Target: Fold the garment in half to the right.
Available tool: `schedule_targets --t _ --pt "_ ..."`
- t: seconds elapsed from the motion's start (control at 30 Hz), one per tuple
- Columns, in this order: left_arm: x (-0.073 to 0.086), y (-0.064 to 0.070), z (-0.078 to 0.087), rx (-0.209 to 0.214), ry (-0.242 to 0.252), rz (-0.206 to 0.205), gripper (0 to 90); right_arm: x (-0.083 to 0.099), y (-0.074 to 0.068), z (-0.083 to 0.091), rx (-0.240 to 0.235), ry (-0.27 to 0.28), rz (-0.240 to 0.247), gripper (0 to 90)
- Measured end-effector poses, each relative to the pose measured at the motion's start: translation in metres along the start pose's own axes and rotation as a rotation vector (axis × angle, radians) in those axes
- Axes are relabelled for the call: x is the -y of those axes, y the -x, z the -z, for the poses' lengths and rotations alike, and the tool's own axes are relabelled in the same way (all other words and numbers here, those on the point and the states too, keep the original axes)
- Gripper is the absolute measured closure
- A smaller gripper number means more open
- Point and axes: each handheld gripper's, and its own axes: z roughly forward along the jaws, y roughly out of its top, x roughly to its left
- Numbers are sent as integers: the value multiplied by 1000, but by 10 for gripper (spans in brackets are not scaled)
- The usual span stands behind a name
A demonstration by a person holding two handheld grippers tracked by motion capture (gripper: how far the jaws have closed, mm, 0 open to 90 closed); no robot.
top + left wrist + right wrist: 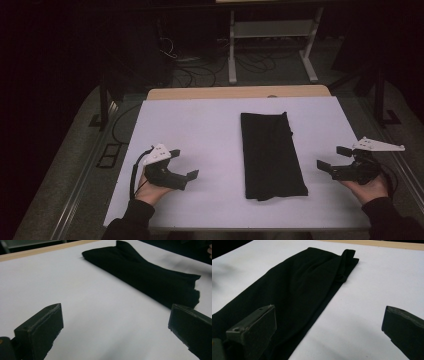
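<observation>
At the lower left of the high view, the left gripper (182,163), a black two-jaw tool topped by a grey three-cornered plate, is held in the person's left hand (148,187) low over the white table sheet (200,125); its jaws stand wide apart with nothing between them. In the left gripper view the same two black jaws rise from the bottom corners with bare white sheet between them. At the lower right of the high view, the right gripper (334,156), of the same build, sits in the person's right hand (371,187) near the right edge of the sheet, jaws likewise spread wide and holding nothing. Between the two grippers, right of centre in the high view, lies the long black folded cloth (271,155), flat on the sheet, running from the near part of the table toward the far part, clear of both grippers. In the right gripper view the cloth (302,290) fills the left and centre of the frame, passing behind the left-hand jaw, with a small raised fold at its far end; whether that jaw touches it cannot be determined. In the left gripper view the cloth (150,277) crosses the upper right. Beyond the sheet, a pale wooden table edge (235,92) shows at upper centre; farther off, a grey metal frame (272,35) stands on the dark floor among loose black cables (192,70).
</observation>
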Motion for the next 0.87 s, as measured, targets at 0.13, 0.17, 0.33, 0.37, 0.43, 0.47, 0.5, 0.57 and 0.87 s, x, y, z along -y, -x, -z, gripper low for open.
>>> schedule_targets --t 0.13,0.17,0.33,0.37,0.43,0.47,0.5,0.57,0.87 --pt "7 -6 12 -28 23 -4 0 0 -1 -1 -1 -3 1 0" --pt "7 -6 12 -28 23 -4 0 0 -1 -1 0 -4 4 0" --pt "18 -13 30 -75 40 18 0 2 -1 -2 -9 -12 -2 0" --pt "20 -15 33 -83 40 24 0 2 -1 -2 -9 -13 0 0" --pt "22 -17 35 -89 43 31 0 2 -1 -3 -12 -18 -3 0" --pt "24 -20 38 -93 42 34 0 2 -1 -3 -12 -18 -3 0" --pt "25 -22 40 -98 48 40 0 2 -1 -3 -13 -17 2 0" --pt "30 -30 49 -111 63 70 0 2 -2 -3 -17 -19 0 0" --pt "37 -37 55 -129 105 85 0 3 -3 -3 -31 -16 0 0"
